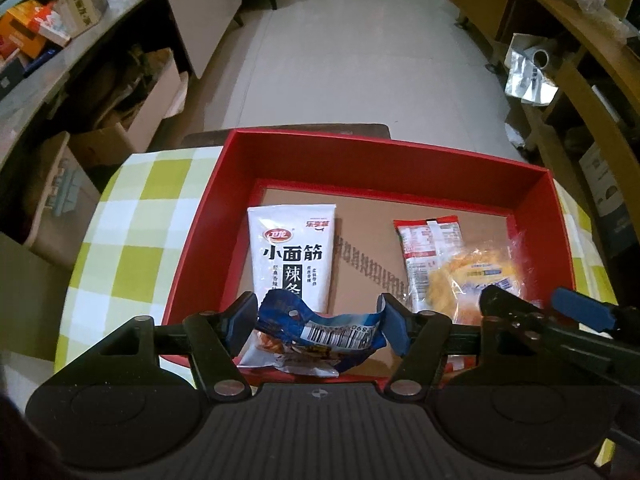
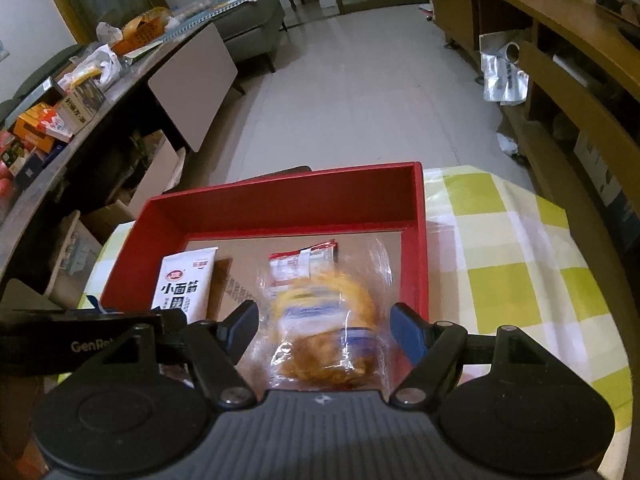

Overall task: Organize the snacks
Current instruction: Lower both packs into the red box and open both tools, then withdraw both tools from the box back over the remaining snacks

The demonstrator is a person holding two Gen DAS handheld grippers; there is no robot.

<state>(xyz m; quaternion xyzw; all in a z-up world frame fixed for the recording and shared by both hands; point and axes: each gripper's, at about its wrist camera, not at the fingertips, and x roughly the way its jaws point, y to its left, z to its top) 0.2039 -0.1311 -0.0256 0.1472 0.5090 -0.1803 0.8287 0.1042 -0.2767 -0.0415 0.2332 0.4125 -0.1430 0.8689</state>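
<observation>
Pale floor tiles run up the middle of both views, hemmed by a cluttered dark counter at the left edge and wooden shelving at the right. Below that, a green-and-white checked tablecloth is seen, and a red box with a bare cardboard floor is set on it, its far wall reaching the table's far edge.

Inside, a white snack pouch is laid flat at centre-left, well clear of the left wall. A red-and-white packet is seen to the right, partly overlapped by a clear bag of yellow pastry. Open cardboard is left between pouch and packet, and along the far wall.

At lower centre of the left wrist view, the left gripper is held part-open over the near rim, and a crumpled blue wrapper is caught between its blue pads, both pads touching the foil. The right gripper is poked in from the lower right.

In the right wrist view that same gripper is spread part-way around the blurred pastry bag; whether the pads are pressed on the plastic cannot be told. Free tablecloth is left right of the box.
</observation>
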